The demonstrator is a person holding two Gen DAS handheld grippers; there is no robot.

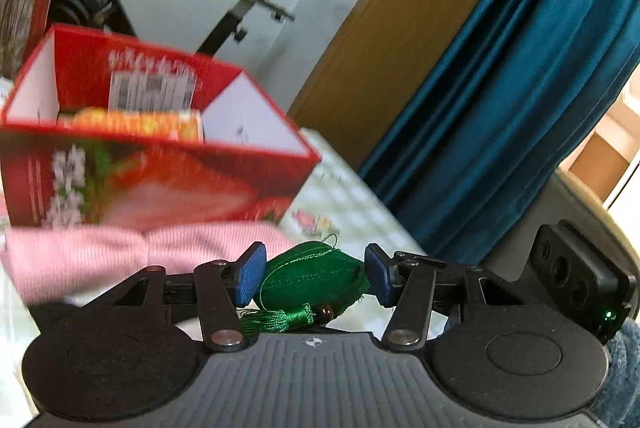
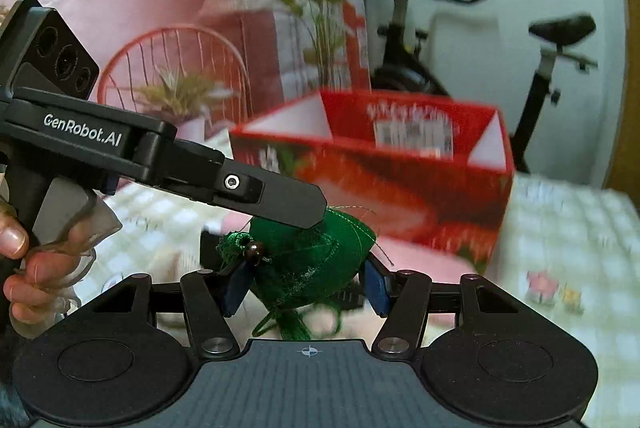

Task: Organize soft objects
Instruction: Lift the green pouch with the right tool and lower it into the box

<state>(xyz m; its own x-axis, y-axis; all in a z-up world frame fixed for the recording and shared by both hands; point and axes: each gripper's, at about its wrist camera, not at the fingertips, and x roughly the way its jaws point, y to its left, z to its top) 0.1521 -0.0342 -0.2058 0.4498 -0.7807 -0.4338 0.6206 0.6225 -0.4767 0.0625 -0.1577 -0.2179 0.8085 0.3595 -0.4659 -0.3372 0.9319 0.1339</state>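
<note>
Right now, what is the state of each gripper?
Left gripper: closed on the green stitched fabric pouch with a tassel.
Right gripper: closed on the same pouch.

The red box (image 2: pixel 400 183) stands on the table (image 2: pixel 560 228), open on top. The table's right edge beside it is bare. Pink cloth (image 1: pixel 120 252) lies in front.

Green pouch (image 1: pixel 314 278), green tassel (image 1: pixel 276 320), brown bead (image 1: pixel 326 312). Red box (image 1: pixel 160 171), strawberry print, white inside. Pink knit cloth (image 1: pixel 120 256). Teal curtain (image 1: pixel 520 87). Blue gripper pads (image 1: pixel 251 278).
</note>
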